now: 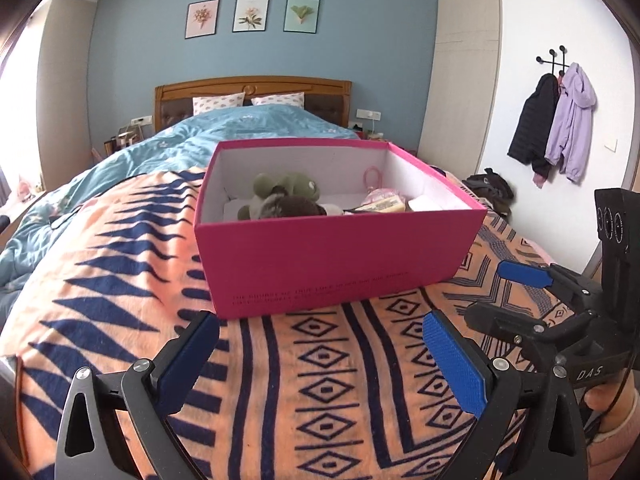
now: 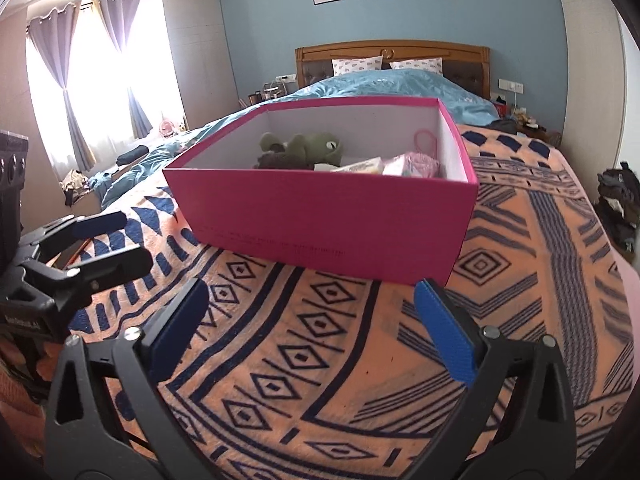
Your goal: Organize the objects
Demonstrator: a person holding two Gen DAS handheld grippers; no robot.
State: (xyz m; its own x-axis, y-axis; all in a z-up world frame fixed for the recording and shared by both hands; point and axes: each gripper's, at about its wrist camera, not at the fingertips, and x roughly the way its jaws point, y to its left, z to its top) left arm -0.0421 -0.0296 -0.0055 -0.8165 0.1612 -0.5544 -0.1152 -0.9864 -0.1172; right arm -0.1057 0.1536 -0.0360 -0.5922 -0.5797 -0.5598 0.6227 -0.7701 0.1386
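— Two grippers, both with nothing in them. In the left wrist view the left gripper (image 1: 320,344) fills the bottom of the frame, its blue pads spread wide apart over the orange and navy patterned blanket (image 1: 304,380).

— And the other one?

— Same story: the right gripper (image 2: 310,308) sits low in its own frame, jaws wide apart, hovering above the blanket without touching the box. From the left camera you can see it at the right edge too, blue pad and black frame.

— Where is the box?

— The pink box (image 1: 340,256) stands on the bed (image 1: 248,128), centre of the frame, lid off, just beyond the fingertips. In the right wrist view it sits centre and slightly upper.

— What's inside?

— A green plush toy (image 1: 288,186) at the left of the box, lying on a dark brown furry one (image 1: 296,205). Toward the right, a pink hair tie (image 1: 372,174) against the back wall, a pale yellow packet (image 1: 382,204) and something pink I can't identify.

— Anything else around?

— Two jackets (image 1: 556,120) hang on wall hooks, upper right.
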